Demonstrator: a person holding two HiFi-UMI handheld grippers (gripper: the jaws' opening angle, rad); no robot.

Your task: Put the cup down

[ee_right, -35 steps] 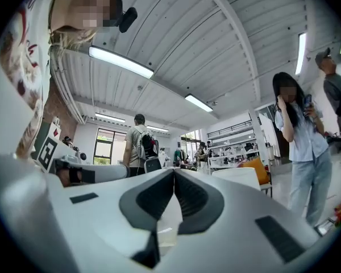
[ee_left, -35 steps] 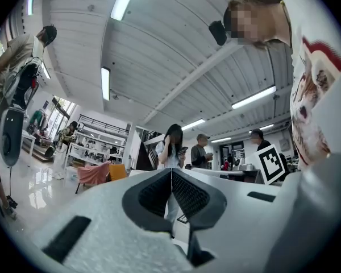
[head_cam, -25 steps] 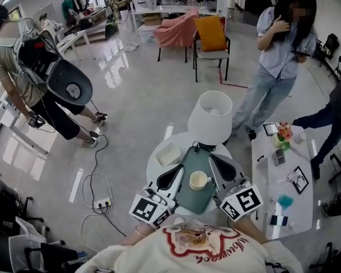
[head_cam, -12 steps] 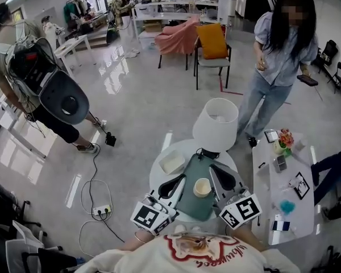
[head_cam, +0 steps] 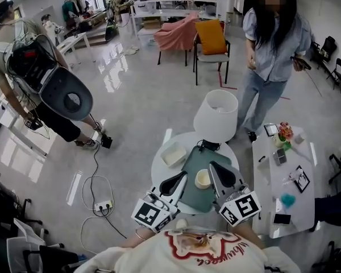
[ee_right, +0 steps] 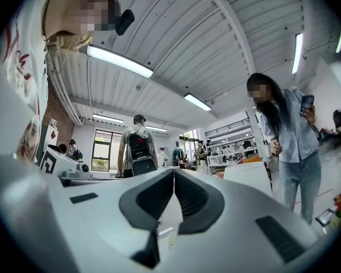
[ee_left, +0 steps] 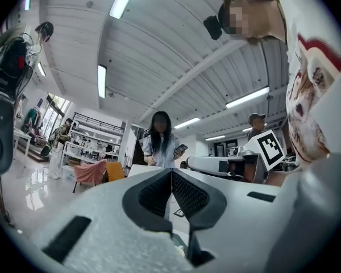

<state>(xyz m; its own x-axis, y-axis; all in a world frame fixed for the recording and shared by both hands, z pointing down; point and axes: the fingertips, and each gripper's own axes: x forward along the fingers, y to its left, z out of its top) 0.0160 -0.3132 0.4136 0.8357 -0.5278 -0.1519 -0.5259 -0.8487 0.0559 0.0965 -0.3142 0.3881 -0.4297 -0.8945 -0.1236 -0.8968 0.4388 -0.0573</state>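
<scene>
A cream cup (head_cam: 203, 178) stands upright on a dark green mat (head_cam: 194, 199) on a small round white table (head_cam: 159, 172). It sits between my two grippers and neither holds it. My left gripper (head_cam: 184, 176) lies just left of the cup, its jaws closed tip to tip with nothing between them (ee_left: 171, 170). My right gripper (head_cam: 211, 165) lies just right of the cup, also shut and empty (ee_right: 174, 170). Both point away from me toward the lamp.
A white lamp (head_cam: 216, 115) stands at the table's far edge, a shallow white box (head_cam: 173, 153) at its far left. A white side table (head_cam: 292, 206) with small items is on the right. One person (head_cam: 273, 50) stands beyond the lamp, another (head_cam: 31, 78) at left. A cable and power strip (head_cam: 103, 205) lie on the floor.
The cup and both grippers have hardly moved on the mat. The standing person beyond the lamp stepped left, and the person at the right edge has gone from view.
</scene>
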